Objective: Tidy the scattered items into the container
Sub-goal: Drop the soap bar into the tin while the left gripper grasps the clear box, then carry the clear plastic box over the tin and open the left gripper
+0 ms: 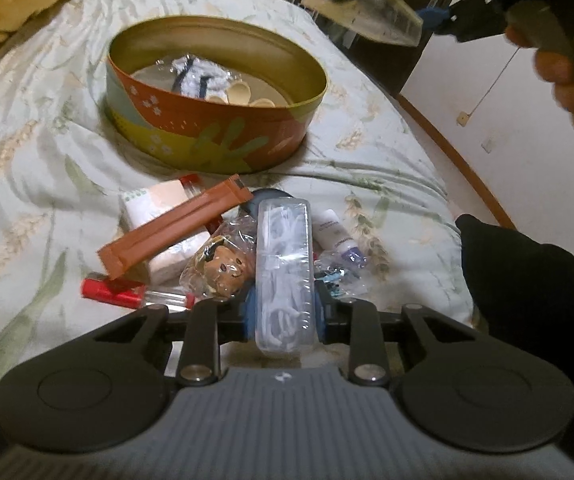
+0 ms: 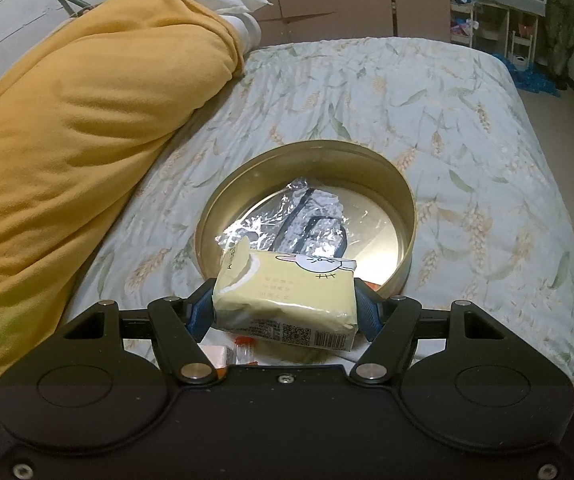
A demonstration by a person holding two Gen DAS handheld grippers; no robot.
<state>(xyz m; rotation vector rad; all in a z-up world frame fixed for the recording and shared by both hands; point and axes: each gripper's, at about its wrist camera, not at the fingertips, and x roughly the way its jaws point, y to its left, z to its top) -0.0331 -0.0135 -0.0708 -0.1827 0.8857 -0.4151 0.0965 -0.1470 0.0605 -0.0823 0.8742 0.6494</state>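
The right gripper (image 2: 285, 306) is clamped on a pale yellow tissue pack (image 2: 285, 294), its blue pads pressing the pack's two short ends so the long face lies level and the printed rabbit faces up. It hangs just short of the near rim of the round tin (image 2: 405, 200), which sits ahead of and below the fingers on the floral bedspread (image 2: 467, 128). Held level like this, the pack can probably drop flat into the tin rather than catching an edge. Inside, a crinkled silvery bag (image 2: 287, 224) covers the left-centre of the floor; the bare gold floor to its right looks like the freer landing spot.

The left gripper (image 1: 283, 308) is closed around a clear plastic case of white cable (image 1: 285, 268), gripped across its narrow width near the end closest to the camera, so most of the case juts forward over the remaining pile. Just beneath and beside it lie a bagged bear figure (image 1: 223, 266), an orange sachet (image 1: 171, 226), a red-capped tube (image 1: 127, 292) and a small white bottle (image 1: 337, 236). The tin (image 1: 215, 136) stands beyond this pile, straight ahead.

The tin's wall is tall enough that either load likely needs lifting above the rim. Its left side has open bedspread; a yellow quilt (image 2: 87, 140) bulks further left, well apart. The right gripper occupies the air over the tin's far right side in the left view, so both arriving together risks a clash.
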